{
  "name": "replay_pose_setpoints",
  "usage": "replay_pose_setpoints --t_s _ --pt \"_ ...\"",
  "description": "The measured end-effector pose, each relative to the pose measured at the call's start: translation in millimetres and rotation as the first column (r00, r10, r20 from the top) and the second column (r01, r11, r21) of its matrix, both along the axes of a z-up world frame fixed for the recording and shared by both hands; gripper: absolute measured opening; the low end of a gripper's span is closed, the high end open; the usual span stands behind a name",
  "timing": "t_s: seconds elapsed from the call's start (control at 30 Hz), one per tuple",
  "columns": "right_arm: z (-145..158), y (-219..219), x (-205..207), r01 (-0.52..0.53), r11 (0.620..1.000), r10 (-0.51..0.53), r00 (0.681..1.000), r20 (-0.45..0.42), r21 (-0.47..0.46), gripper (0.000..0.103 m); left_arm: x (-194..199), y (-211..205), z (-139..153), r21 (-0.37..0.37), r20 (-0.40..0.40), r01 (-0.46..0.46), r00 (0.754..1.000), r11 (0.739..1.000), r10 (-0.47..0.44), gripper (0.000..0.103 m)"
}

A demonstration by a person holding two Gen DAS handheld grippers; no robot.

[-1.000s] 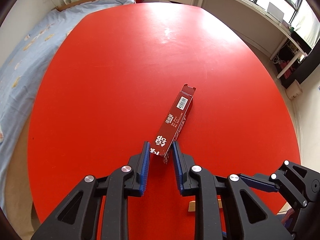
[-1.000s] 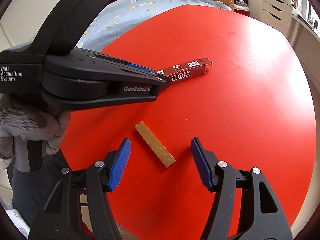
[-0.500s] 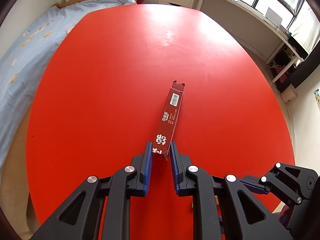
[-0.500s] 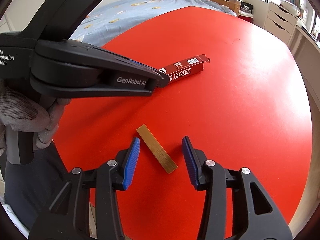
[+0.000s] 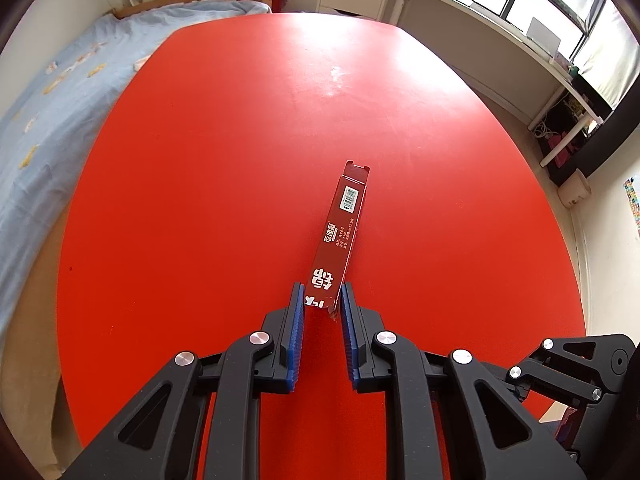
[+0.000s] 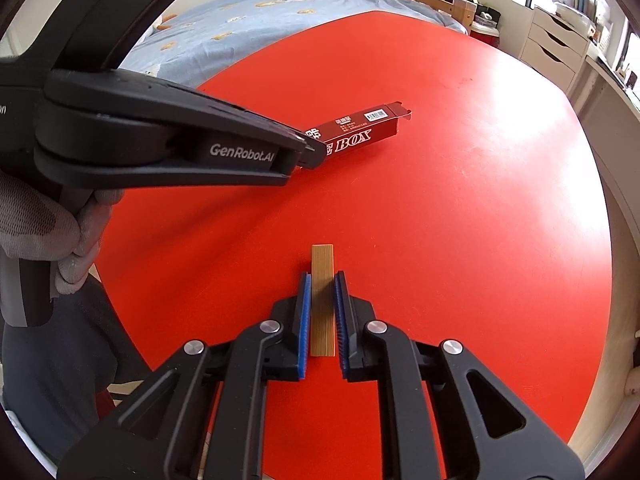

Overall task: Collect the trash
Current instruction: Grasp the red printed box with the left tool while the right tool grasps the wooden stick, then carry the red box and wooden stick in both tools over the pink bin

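A wooden strip (image 6: 322,300) is clamped lengthwise between the closed blue pads of the right tongs (image 6: 322,280), low over the red surface (image 6: 460,220). Farther out, the near end of a long dark-red box (image 5: 340,240) is pinched by the left tongs (image 5: 322,294), its far end with the barcode resting on the surface. A blue-covered bed (image 5: 60,92) is seen beyond.

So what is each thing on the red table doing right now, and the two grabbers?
Long dark red cardboard box: lying flat, far end flap open, near end pinched.
Flat tan wooden strip: lying flat, pinched along its sides.
Left gripper: shut on the box.
Right gripper: shut on the strip.
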State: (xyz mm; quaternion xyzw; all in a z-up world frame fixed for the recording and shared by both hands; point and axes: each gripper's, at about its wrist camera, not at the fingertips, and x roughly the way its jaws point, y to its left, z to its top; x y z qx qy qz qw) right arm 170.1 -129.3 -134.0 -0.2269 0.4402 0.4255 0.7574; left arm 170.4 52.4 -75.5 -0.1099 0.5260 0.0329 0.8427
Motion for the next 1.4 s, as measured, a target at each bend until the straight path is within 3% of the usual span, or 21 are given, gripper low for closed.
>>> replay_pose_setpoints --t_s 0.67,1.4 --pt "39 -25 -3 0.152 0.986 -0.151 0.988 -0.024 0.068 0.011 -52 -7 29 0.028 0.073 0.087 0.993 0.996 -0.089 0.017" --pt "88 -84 -86 0.18 0.967 -0.189 0.981 0.032 0.182 0.011 -149 -17 82 0.027 0.214 0.168 0.962 0.985 -0.17 0.017"
